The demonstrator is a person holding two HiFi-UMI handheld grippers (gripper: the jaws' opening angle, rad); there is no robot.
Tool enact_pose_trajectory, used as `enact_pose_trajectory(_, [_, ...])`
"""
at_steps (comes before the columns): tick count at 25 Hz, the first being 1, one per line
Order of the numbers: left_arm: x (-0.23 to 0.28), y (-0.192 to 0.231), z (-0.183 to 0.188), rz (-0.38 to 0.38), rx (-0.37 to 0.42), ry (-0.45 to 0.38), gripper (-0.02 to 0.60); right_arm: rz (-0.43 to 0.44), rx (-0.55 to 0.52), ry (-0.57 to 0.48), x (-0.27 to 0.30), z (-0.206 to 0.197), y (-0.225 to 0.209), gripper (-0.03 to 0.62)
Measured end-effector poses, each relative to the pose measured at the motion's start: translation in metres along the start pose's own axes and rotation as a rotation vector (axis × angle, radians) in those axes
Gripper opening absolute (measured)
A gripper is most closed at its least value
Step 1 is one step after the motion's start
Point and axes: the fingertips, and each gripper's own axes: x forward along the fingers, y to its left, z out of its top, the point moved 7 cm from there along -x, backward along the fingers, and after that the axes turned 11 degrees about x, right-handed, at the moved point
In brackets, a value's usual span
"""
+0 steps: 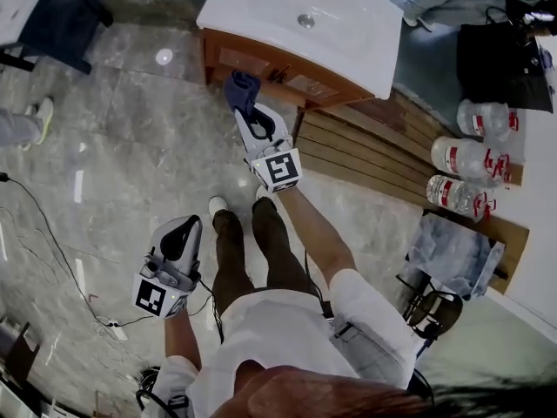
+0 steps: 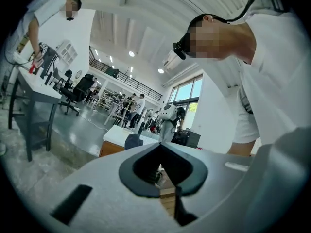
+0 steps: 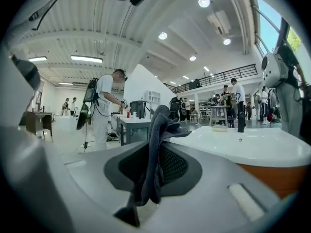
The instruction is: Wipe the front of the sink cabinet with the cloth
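Observation:
The sink cabinet [image 1: 261, 66] has an orange-brown wooden front under a white basin top [image 1: 305, 20]. My right gripper [image 1: 246, 103] is shut on a dark blue cloth [image 1: 241, 88], held just in front of the cabinet front near its left part. In the right gripper view the cloth [image 3: 156, 149] hangs pinched between the jaws, with the white basin top [image 3: 243, 147] close on the right. My left gripper [image 1: 178, 238] hangs low by my left leg, well away from the cabinet, jaws closed with nothing in them. The cabinet [image 2: 114, 147] shows far off in the left gripper view.
A wooden slatted platform [image 1: 374, 151] lies right of the cabinet, with three water bottles [image 1: 466, 159] on it. A cable [image 1: 52, 242] runs across the marble floor at left. A dark table [image 1: 52, 16] stands at top left. Bags sit at right [image 1: 452, 255].

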Motion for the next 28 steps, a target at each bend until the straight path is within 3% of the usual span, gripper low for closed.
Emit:
enact_pose_trajectory(5, [-0.005, 0.026, -0.061, 0.043, -0.07, -0.011, 0.003, -0.005, -0.021, -0.004, 0.086, -0.059, -0.025, 0.078])
enact_pose_trajectory(11, [0.001, 0.038, -0.126, 0.101, -0.14, 0.002, 0.003, -0.027, -0.092, -0.045, 0.173, -0.101, -0.056, 0.078])
enact_pose_trajectory(14, [-0.002, 0.035, -0.141, 0.109, -0.161, 0.018, 0.003, -0.071, -0.151, -0.049, 0.204, -0.11, -0.067, 0.077])
enact_pose_trajectory(18, [-0.001, 0.039, -0.149, 0.102, -0.147, 0.048, 0.003, -0.184, -0.154, -0.052, 0.238, -0.107, -0.094, 0.077])
enact_pose_trajectory(23, [0.004, 0.038, -0.151, 0.108, -0.138, 0.042, 0.003, -0.224, -0.187, -0.047, 0.233, -0.108, -0.103, 0.077])
enact_pose_trajectory(28, [0.011, 0.044, -0.15, 0.082, -0.119, 0.031, 0.003, -0.298, -0.177, -0.076, 0.176, -0.106, -0.137, 0.077])
